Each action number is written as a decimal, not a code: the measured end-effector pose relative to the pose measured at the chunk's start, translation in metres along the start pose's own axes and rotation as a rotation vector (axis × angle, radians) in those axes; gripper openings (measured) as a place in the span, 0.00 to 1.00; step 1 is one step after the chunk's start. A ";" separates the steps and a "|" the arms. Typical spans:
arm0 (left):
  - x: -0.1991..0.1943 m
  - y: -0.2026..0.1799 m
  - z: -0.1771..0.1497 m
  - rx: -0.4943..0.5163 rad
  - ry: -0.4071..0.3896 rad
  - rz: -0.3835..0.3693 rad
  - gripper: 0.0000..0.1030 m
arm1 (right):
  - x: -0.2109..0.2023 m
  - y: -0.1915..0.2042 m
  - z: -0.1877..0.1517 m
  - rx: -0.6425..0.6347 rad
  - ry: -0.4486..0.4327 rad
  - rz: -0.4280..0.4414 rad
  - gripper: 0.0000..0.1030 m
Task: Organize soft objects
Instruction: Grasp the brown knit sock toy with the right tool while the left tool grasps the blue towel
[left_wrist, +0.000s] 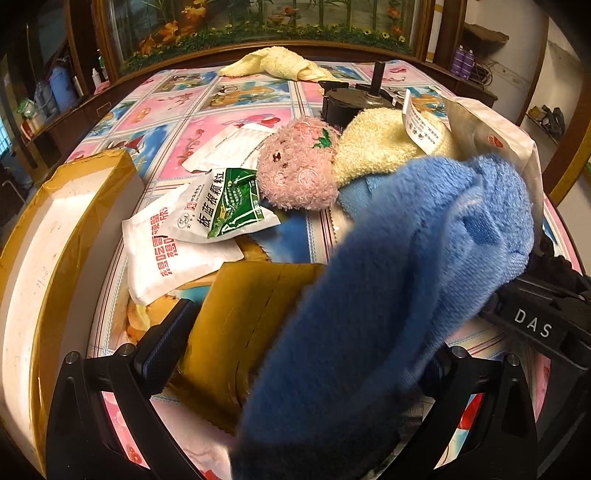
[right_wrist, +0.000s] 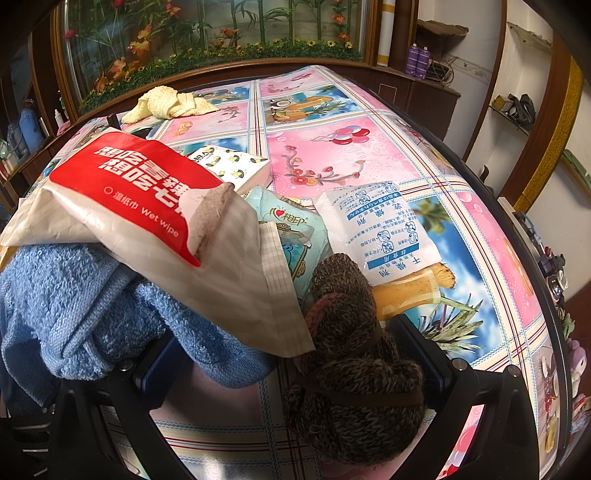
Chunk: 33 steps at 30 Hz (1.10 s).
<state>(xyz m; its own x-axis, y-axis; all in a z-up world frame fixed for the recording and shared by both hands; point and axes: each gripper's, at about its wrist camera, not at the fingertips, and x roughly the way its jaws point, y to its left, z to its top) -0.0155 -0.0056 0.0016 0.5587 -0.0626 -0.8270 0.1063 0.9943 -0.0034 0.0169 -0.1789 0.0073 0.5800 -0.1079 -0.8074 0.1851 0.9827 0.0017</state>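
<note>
Left wrist view: blue towel (left_wrist: 388, 295) fills the near right of frame, draped between the left gripper (left_wrist: 306, 365) fingers and bunched up toward the right gripper (left_wrist: 535, 325), whose black body, lettered DAS, enters from the right edge. Left fingers stand wide apart with the towel hanging through the gap; no pinch visible, so I read this claw as released, with the towel's weight probably carried from the right side. Whether the right claw truly grips the towel I cannot tell: its tips are hidden under cloth here, and in the right wrist view the towel only lies over the left finger (right_wrist: 155, 365) while both fingers sit wide. Between those fingers lies a brown knit piece (right_wrist: 351, 362), not visibly clamped. A wet-wipe pack (right_wrist: 147, 206) rests on top of the towel, likely dragged up with it. Beyond the towel: pink plush (left_wrist: 297, 164) touching a cream cloth (left_wrist: 384, 147), both soft, heaped together at mid table. Green sachet (left_wrist: 229, 203) and white sachet (left_wrist: 173, 254) lie left of the plush, overlapping. Open box (left_wrist: 55, 258) with tan tape stands at near left; judged to be the bin for soft items, hence the towel's lift toward that side. Yellow towel (left_wrist: 273, 64) lies alone at the far edge of the table (right_wrist: 332, 147), well apart from the heap.
</note>
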 end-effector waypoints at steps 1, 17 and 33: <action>0.000 -0.002 0.000 0.018 0.006 -0.013 1.00 | 0.000 0.000 0.000 0.000 0.000 0.000 1.00; -0.062 0.053 -0.027 -0.068 -0.038 -0.240 0.99 | -0.011 -0.001 -0.012 -0.074 0.111 0.053 1.00; -0.105 0.088 -0.050 -0.126 -0.156 -0.291 0.99 | -0.128 -0.021 -0.032 -0.223 -0.153 0.267 0.96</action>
<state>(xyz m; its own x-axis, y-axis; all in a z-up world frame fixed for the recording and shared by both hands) -0.1058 0.0931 0.0602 0.6396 -0.3479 -0.6854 0.1828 0.9350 -0.3039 -0.0865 -0.1812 0.0916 0.6993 0.1519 -0.6986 -0.1559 0.9861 0.0584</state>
